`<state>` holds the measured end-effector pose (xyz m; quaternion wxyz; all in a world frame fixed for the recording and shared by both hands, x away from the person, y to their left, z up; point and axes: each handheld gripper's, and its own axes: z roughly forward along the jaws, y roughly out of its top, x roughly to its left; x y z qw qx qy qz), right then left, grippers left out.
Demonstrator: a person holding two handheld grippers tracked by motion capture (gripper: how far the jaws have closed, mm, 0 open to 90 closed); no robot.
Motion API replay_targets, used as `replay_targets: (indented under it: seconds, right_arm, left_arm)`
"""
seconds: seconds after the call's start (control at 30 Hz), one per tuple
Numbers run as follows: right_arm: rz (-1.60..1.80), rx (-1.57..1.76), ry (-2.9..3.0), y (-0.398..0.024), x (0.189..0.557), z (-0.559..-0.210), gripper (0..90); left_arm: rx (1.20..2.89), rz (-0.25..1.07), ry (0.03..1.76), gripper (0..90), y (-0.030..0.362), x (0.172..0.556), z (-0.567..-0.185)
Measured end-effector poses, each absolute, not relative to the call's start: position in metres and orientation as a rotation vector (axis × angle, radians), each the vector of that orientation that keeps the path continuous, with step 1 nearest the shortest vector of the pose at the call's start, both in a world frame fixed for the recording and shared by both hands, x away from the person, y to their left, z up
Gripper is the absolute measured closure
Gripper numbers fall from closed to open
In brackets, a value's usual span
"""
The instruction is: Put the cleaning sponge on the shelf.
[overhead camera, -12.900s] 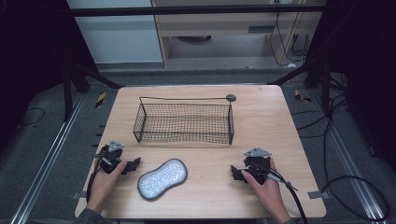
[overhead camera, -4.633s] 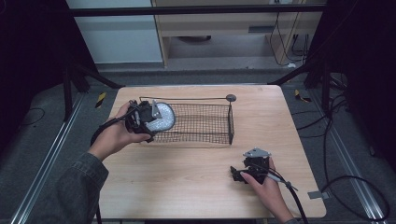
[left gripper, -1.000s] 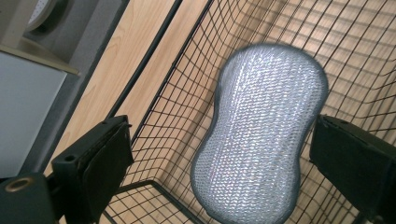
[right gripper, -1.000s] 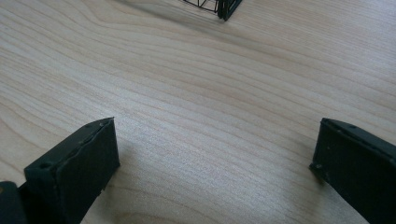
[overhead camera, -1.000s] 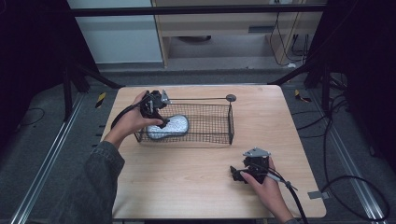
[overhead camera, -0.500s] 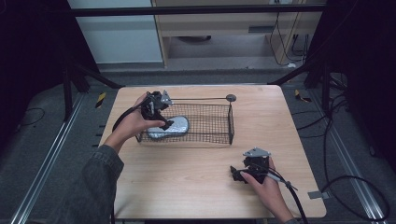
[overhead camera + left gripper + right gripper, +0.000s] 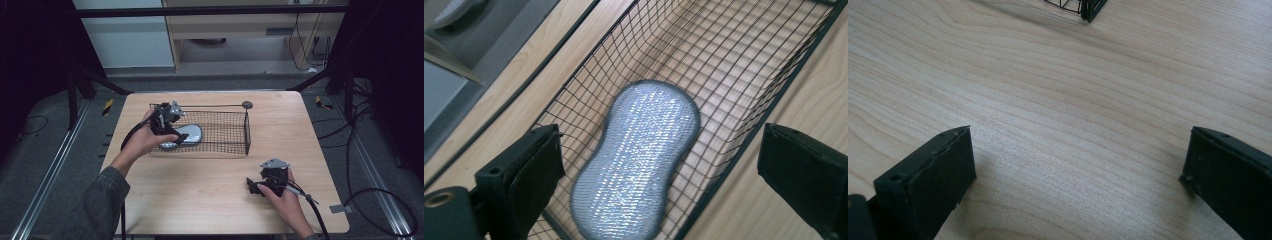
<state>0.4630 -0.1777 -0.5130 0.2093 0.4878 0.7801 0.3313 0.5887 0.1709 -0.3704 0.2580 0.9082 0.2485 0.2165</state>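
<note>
A silvery peanut-shaped scrubbing pad [image 7: 182, 135] [image 7: 639, 159] lies flat on the bottom of the black wire basket [image 7: 235, 132], at its left end. My left gripper [image 7: 165, 122] [image 7: 659, 165] hovers over that end of the basket with its jaws wide apart and nothing between them; the pad lies loose below. My right gripper [image 7: 255, 187] [image 7: 1075, 165] rests low on the bare wood near the table's front right, jaws wide apart and empty. A corner of the basket [image 7: 1088, 7] shows at the top of the right gripper view.
The wooden table [image 7: 210, 200] has bare wood in front of the basket. A small dark round disc [image 7: 247, 104] lies at the far edge behind the basket. Dark frame posts and cables surround the table.
The left gripper carried the pad from the table's front into the basket, let it go, and has now drawn back a little. The right gripper has stayed put.
</note>
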Motion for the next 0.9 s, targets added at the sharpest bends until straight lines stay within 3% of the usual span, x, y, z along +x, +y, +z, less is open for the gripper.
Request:
replay_targets:
  seconds: [0.9]
  right_arm:
    - [0.92,1.358,2.166,-0.177,0.463,-0.513,0.5]
  left_arm:
    - [2.378,0.622,0.774,3.6,0.188,0.537,-0.361]
